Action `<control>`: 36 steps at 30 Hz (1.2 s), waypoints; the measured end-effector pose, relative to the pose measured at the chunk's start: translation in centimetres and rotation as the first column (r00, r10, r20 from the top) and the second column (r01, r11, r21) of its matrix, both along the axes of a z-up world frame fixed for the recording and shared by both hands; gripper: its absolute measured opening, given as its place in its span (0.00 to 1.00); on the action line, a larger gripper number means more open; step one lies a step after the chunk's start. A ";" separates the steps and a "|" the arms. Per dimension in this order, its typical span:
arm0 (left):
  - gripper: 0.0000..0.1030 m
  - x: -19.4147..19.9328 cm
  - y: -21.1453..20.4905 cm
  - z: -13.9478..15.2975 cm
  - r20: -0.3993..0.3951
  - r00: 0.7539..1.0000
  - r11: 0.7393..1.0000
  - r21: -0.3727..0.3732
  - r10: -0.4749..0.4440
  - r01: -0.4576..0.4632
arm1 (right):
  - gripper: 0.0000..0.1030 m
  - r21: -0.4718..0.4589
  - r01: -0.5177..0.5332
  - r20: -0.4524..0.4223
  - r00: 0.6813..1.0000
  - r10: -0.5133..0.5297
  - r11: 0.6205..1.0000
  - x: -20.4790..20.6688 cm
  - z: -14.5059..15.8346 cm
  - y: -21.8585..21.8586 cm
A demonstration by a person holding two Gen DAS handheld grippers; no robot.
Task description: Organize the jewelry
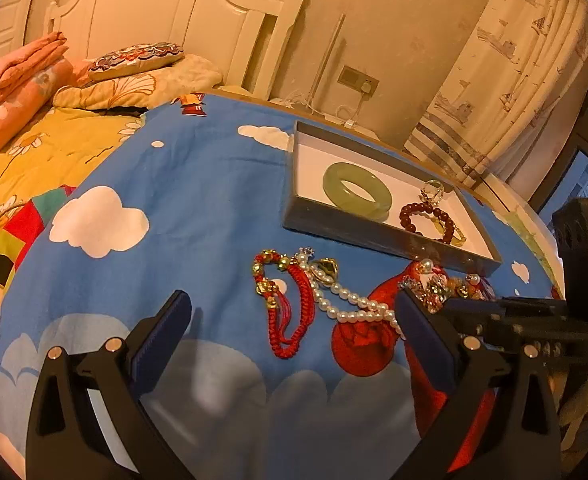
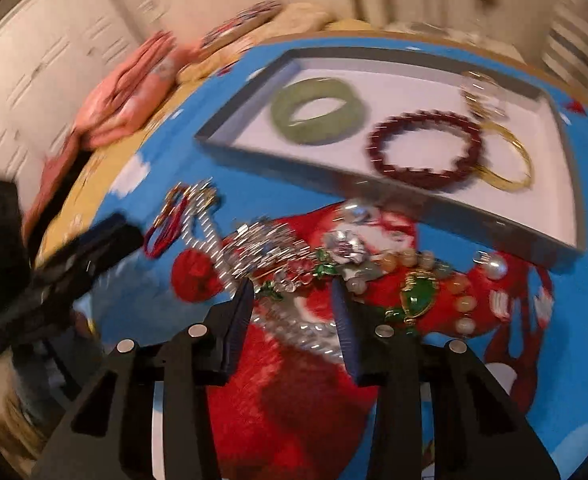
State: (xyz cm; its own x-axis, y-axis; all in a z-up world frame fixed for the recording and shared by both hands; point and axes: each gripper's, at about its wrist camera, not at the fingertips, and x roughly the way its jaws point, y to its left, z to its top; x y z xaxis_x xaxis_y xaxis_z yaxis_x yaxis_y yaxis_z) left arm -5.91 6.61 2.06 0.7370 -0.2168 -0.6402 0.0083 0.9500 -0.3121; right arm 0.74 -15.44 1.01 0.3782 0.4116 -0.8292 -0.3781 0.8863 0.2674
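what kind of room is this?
Most likely a home bedroom: a white headboard, a pillow and folded quilt on the bed, and curtains by a window. The jewelry tray sits on a cartoon bedspread.

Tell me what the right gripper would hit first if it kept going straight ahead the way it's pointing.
Probably the tangled jewelry pile lying just ahead of the open right gripper, most likely the silver chain and the green-leaf piece between its tips. The picture is motion-blurred, so depth is uncertain. The tray lies farther on.
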 end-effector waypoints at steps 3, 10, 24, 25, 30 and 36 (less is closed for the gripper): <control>0.98 -0.1 0.0 0.0 0.005 1.000 1.000 -0.004 -0.006 0.006 | 0.36 0.008 0.067 -0.006 0.998 -0.067 0.998 0.2 -0.1 0.0; 0.98 -0.3 -0.1 0.1 0.014 1.000 1.000 -0.003 -0.012 0.012 | 0.41 -0.128 0.117 0.098 0.990 -0.105 0.985 0.3 -0.4 3.0; 0.97 -0.4 -3.9 1.3 0.028 0.990 0.976 0.174 -0.135 0.128 | 0.15 -0.067 0.029 0.164 0.986 -0.018 0.997 -0.3 -0.6 1.0; 0.96 -0.4 -4.4 1.4 0.030 0.988 0.971 0.190 -0.153 0.145 | 0.15 -0.022 0.019 0.176 0.984 -0.015 1.000 -0.4 -0.3 0.6; 0.83 1.2 -7.5 1.4 -0.003 0.966 0.935 0.252 -0.258 0.250 | 0.15 0.126 0.040 0.211 0.975 -0.066 0.991 -0.6 1.4 -1.6; 0.66 4.3 -9.1 0.1 -0.073 0.952 0.927 0.216 -0.298 0.307 | 0.15 0.144 0.036 0.247 0.966 -0.071 0.989 -1.6 2.5 -3.2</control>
State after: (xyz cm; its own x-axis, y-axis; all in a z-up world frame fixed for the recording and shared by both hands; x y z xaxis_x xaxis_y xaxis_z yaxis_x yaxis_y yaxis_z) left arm -1.60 -2.46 2.13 0.6327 -0.2750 -0.7239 0.2987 0.9492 -0.0995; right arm -0.91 -18.61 3.56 0.5911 0.4884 -0.6419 -0.4016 0.8684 0.2910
